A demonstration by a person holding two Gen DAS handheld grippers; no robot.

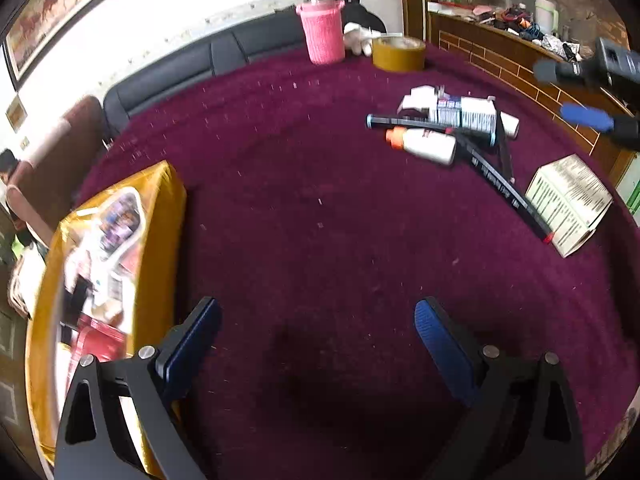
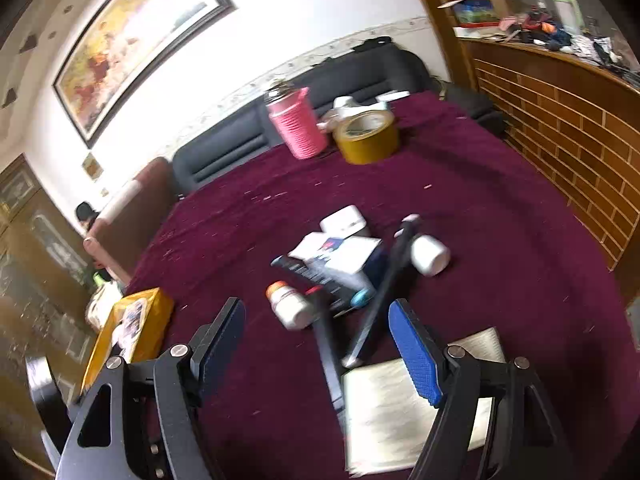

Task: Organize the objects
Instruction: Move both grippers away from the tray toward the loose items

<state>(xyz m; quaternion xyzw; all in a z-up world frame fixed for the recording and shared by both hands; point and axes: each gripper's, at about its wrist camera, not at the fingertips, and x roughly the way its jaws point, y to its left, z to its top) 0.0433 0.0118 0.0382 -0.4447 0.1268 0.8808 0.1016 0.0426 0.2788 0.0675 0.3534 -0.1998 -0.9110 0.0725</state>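
On the maroon surface (image 1: 320,200), bottles and boxes (a loose pile) (image 1: 448,128) lie ahead of the wide-open, empty left gripper (image 1: 318,336); right gripper (image 2: 316,340) likewise open, empty.

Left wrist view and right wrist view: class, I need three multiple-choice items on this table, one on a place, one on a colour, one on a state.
1. The tape roll stands where?
A beside the pink container
B on the yellow box
C on the floor

2. What colour is the cap of the white bottle?
A green
B orange
C black

3. How is the right gripper?
A shut on a pen
B shut and empty
C open and empty

Key: 1 A, they stand side by side at the table's far edge; 2 B, its orange end shows; 3 C, its fingers stand wide apart with nothing held.
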